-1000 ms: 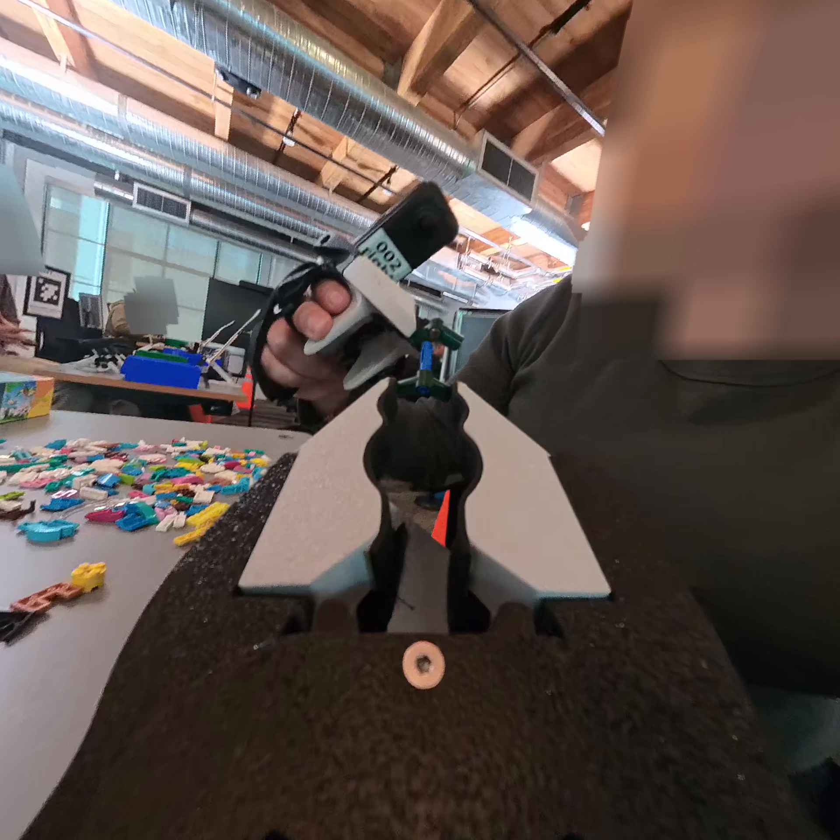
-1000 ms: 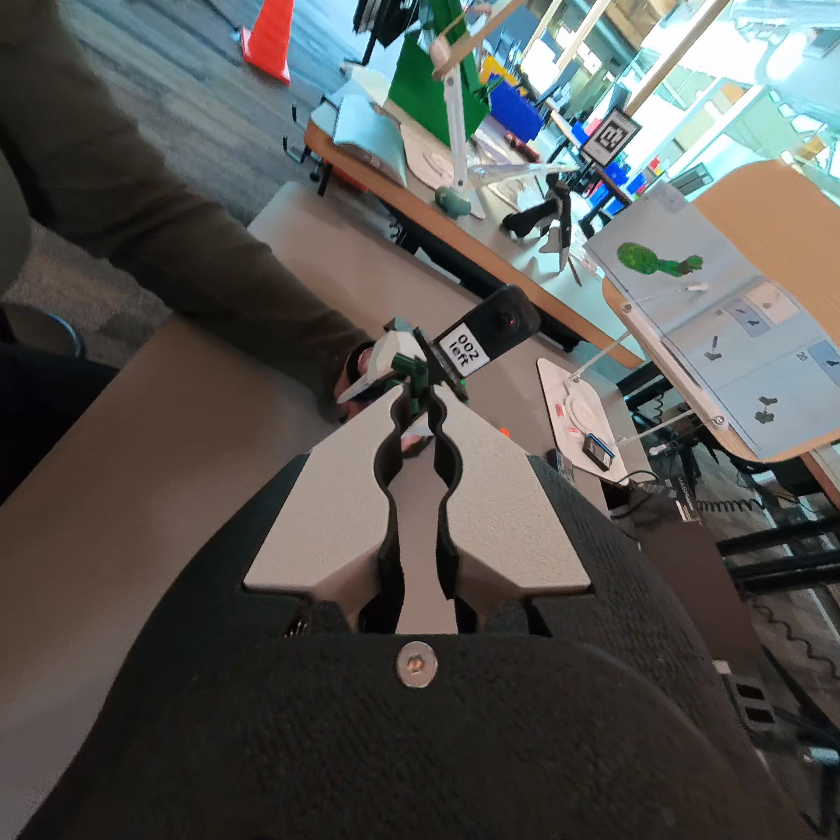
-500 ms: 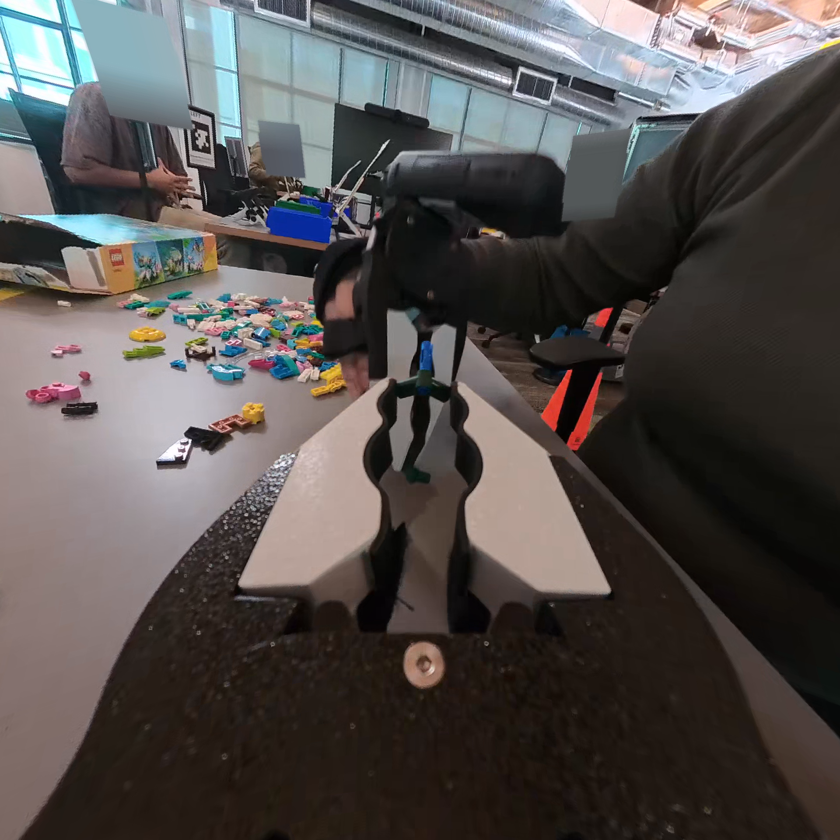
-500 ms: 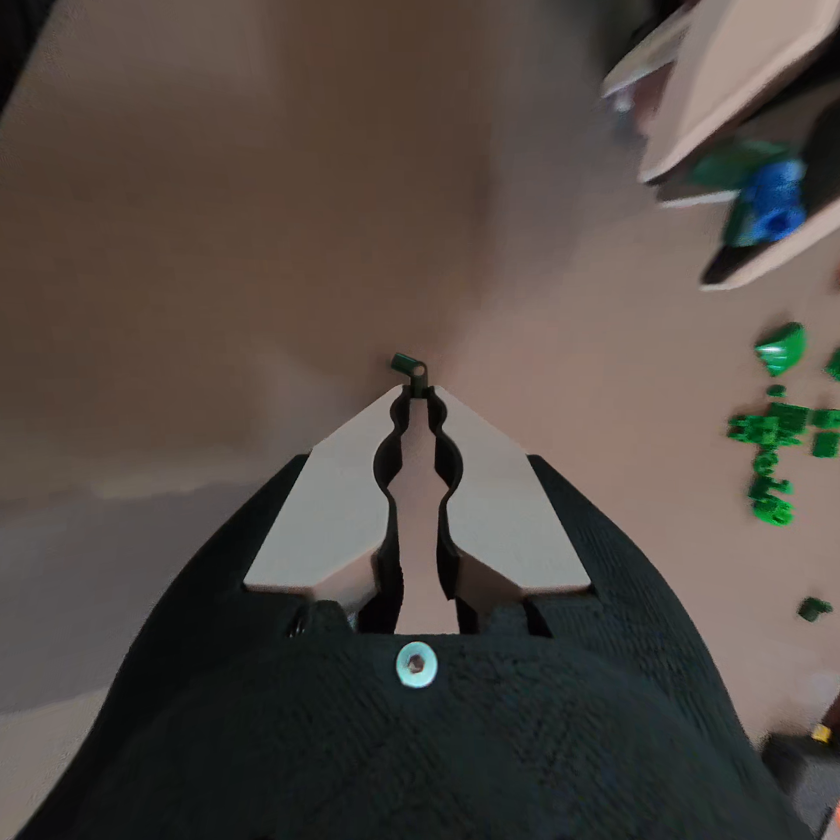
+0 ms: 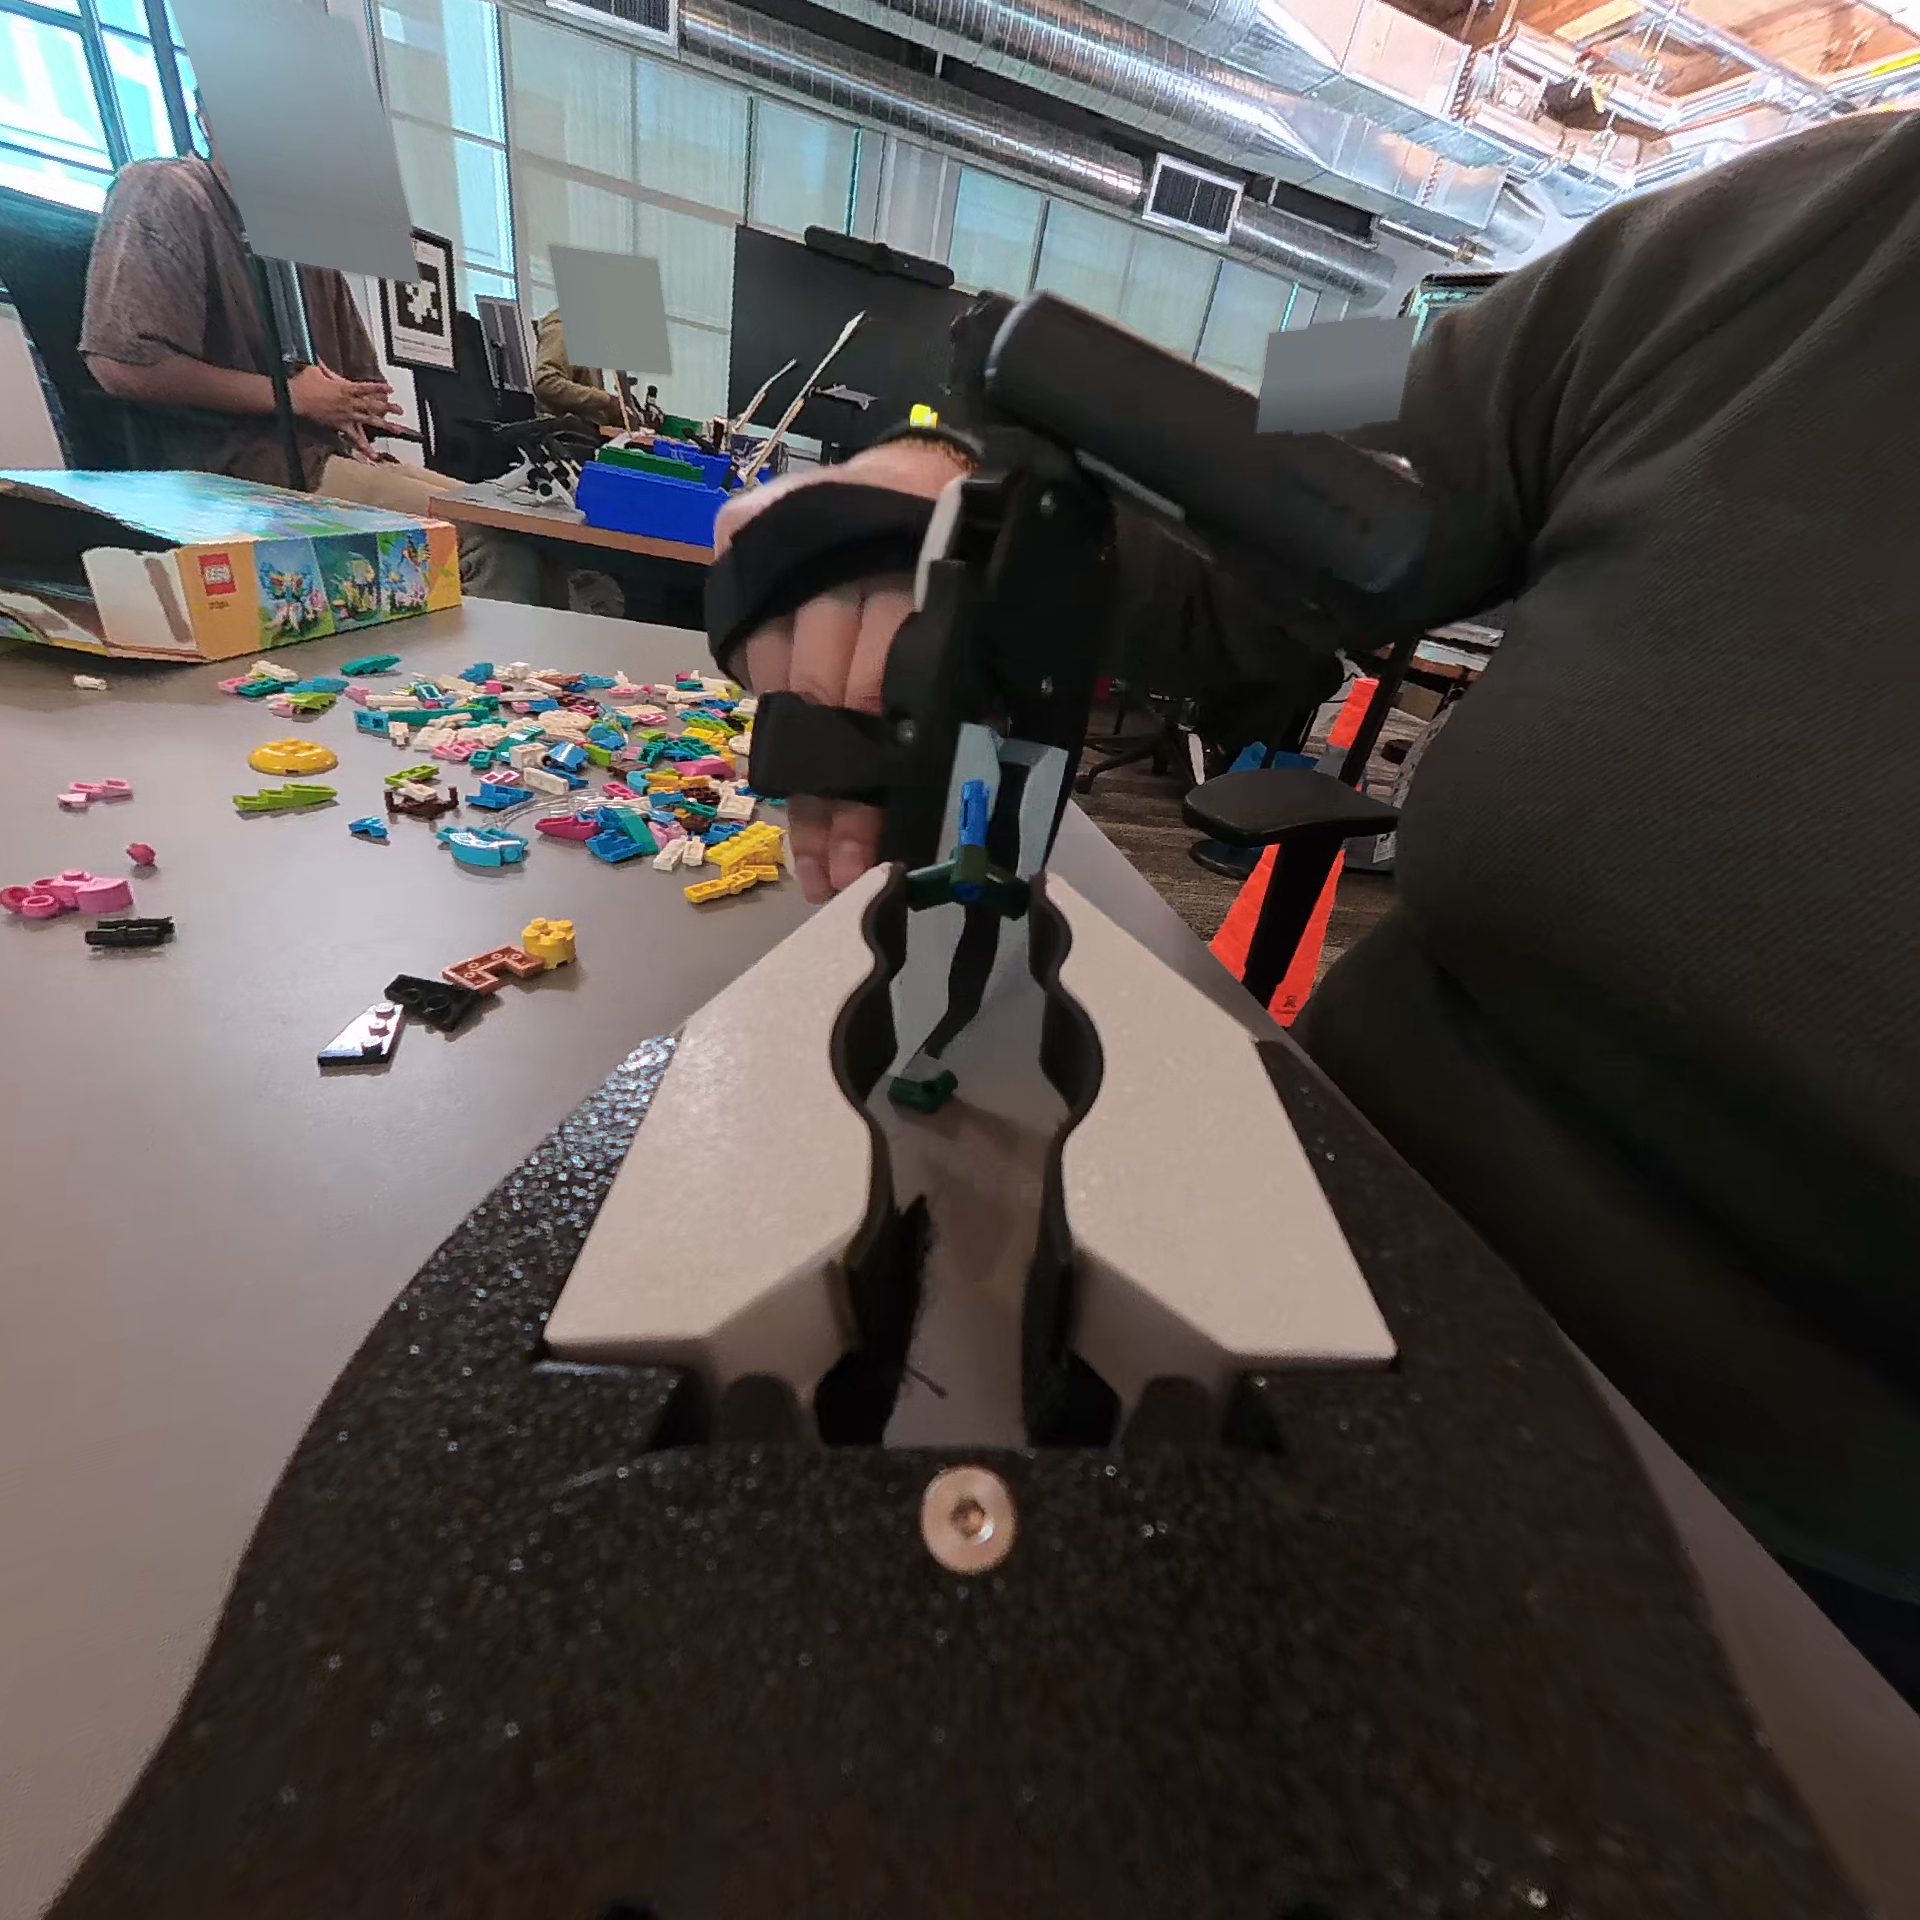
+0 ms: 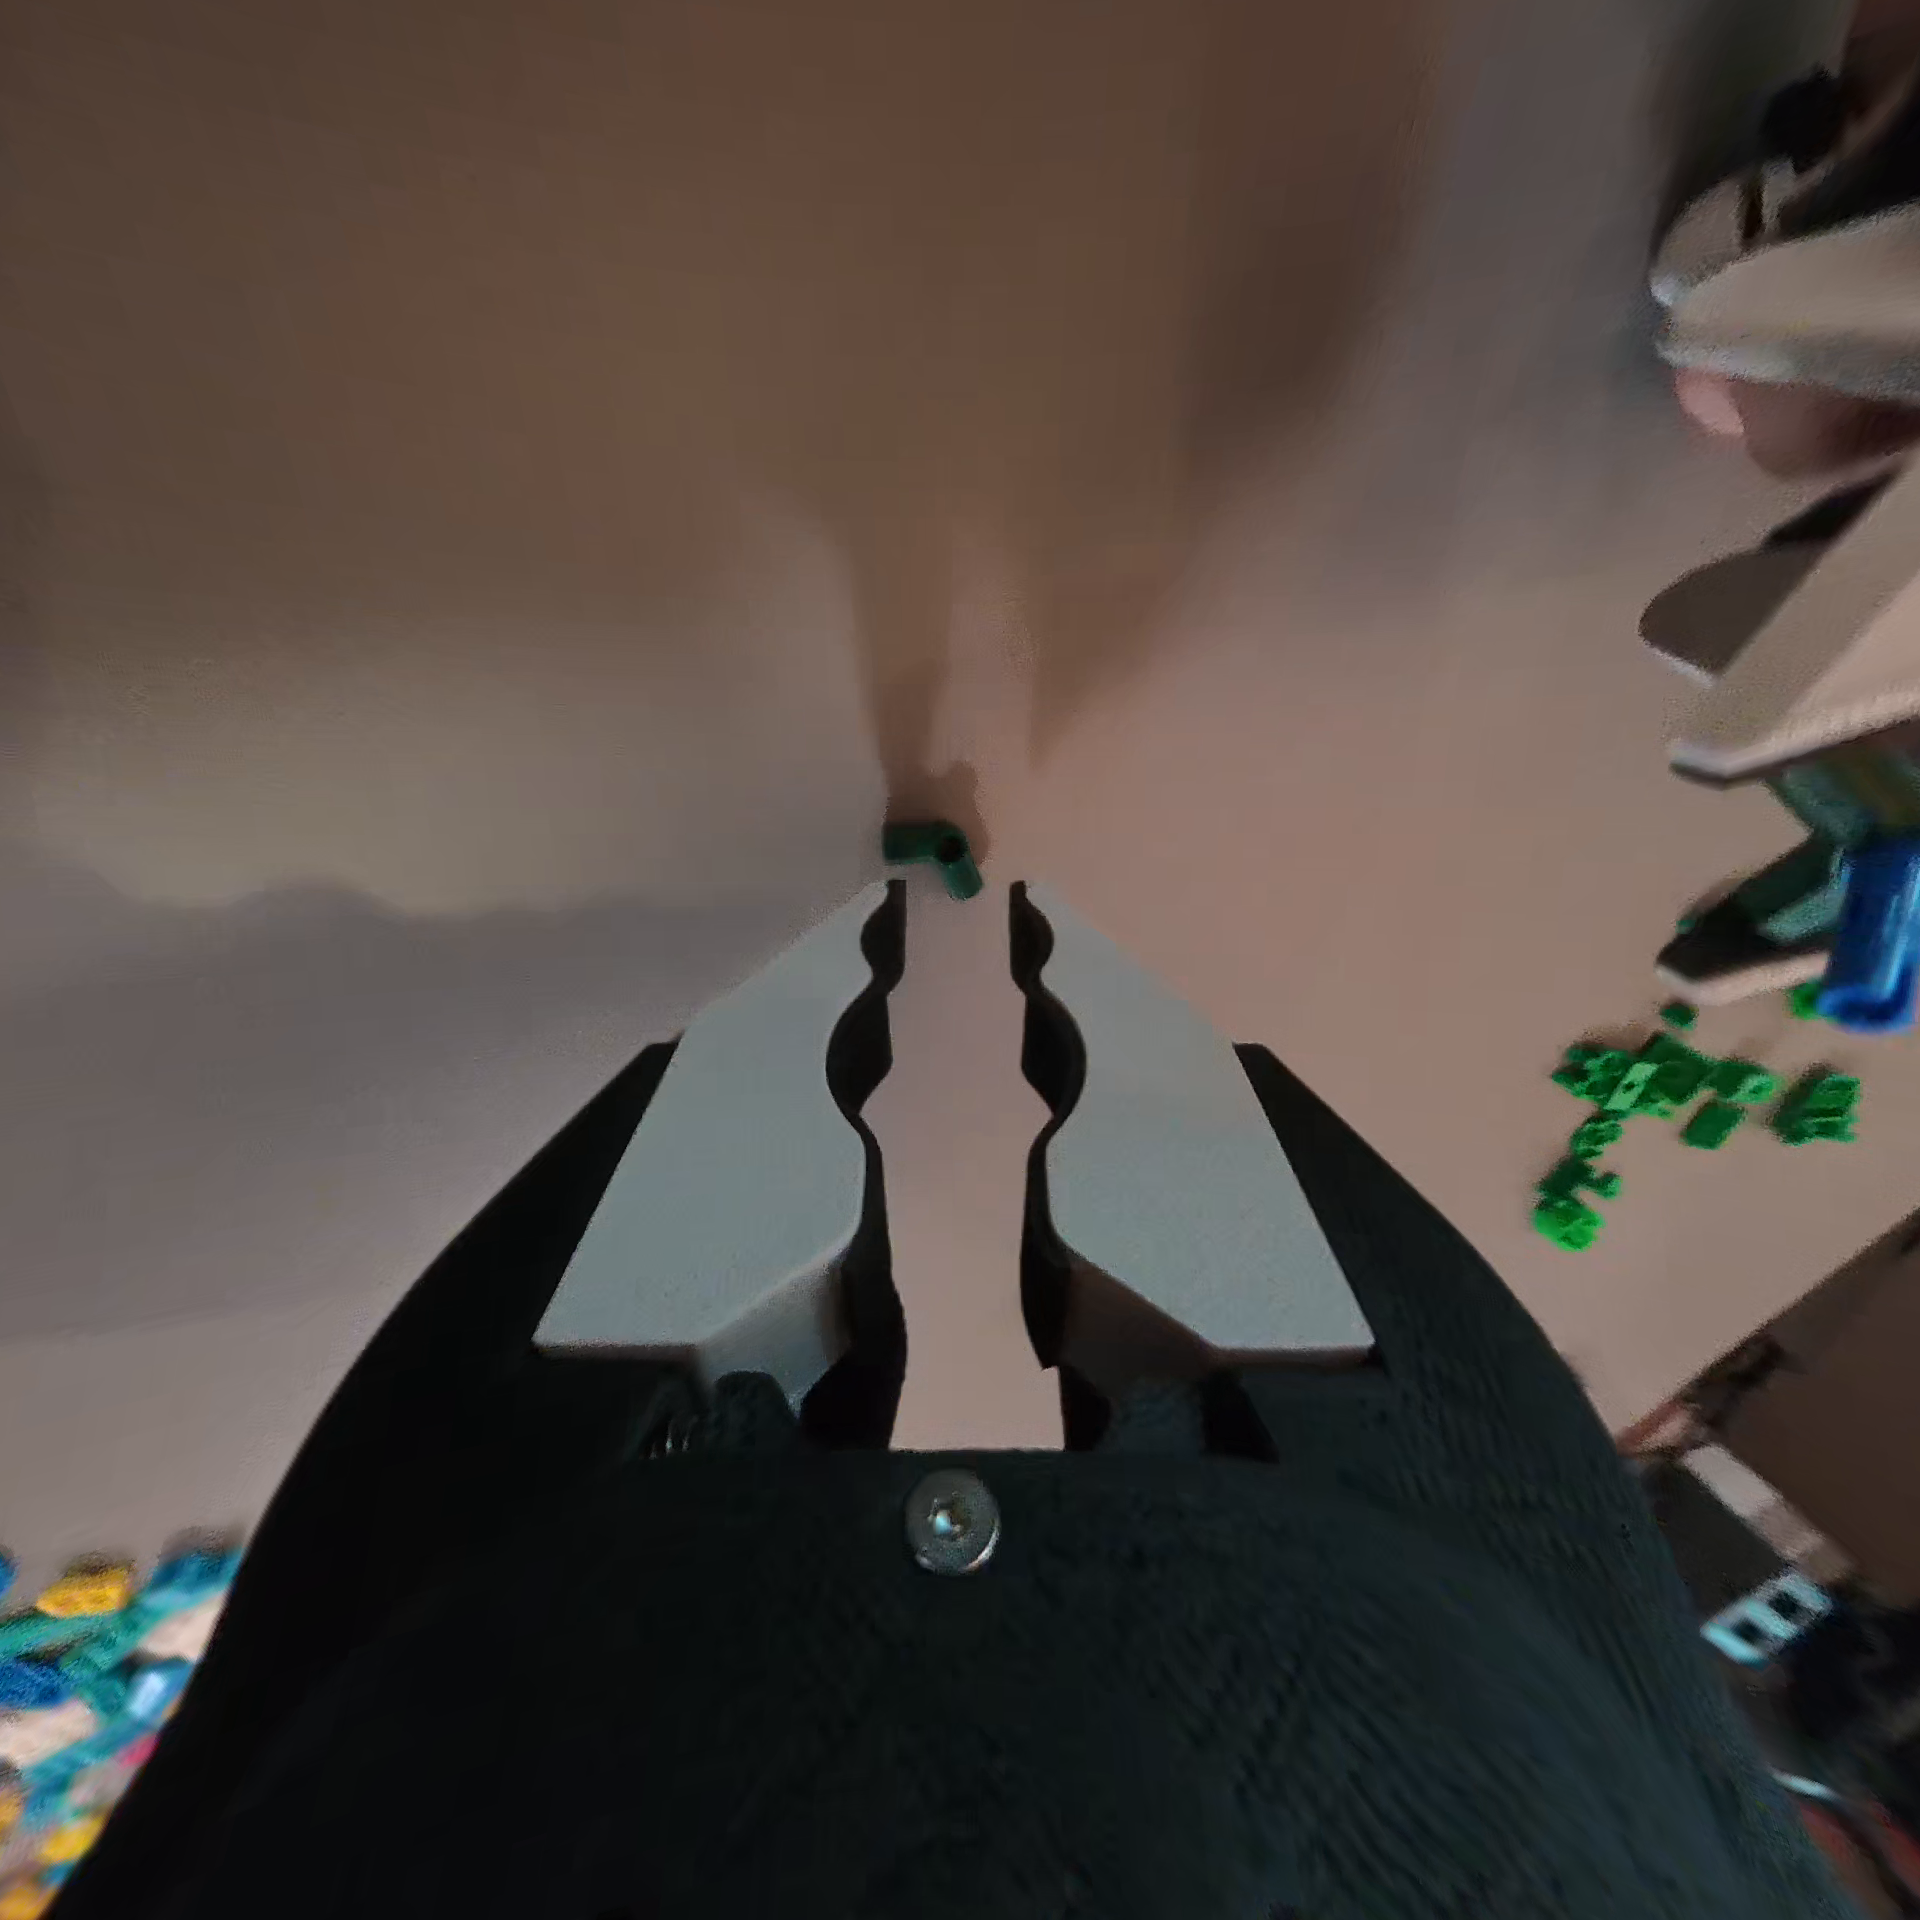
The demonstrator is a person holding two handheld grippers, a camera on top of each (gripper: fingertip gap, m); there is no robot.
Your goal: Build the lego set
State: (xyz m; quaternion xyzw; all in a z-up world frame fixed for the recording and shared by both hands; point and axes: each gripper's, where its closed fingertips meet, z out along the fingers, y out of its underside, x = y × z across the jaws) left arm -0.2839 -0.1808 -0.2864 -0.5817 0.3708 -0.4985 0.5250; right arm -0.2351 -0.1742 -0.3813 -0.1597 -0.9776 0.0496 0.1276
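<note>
My left gripper (image 5: 966, 883) is shut on a small dark green and blue lego assembly (image 5: 968, 862) and holds it above the grey table (image 5: 312, 1195). It also shows at the right edge of the right wrist view (image 6: 1766, 935). My right gripper (image 6: 956, 888) points straight down at the table with its jaws open. A small dark green angled piece (image 6: 930, 847) lies on the table just past its fingertips, free of them. In the left wrist view the right gripper (image 5: 930, 1065) stands upright over that piece (image 5: 922, 1089).
A pile of coloured pieces (image 5: 582, 758) and an open lego box (image 5: 260, 582) lie at the far left. Black, brown and yellow pieces (image 5: 447, 992) lie nearer. A cluster of bright green pieces (image 6: 1683, 1122) lies to the right of the right gripper. The person's torso (image 5: 1662, 831) fills the right.
Both grippers came down from mid-air to the table. The right gripper, shut on the dark green piece half a second ago, has opened and let it go onto the table.
</note>
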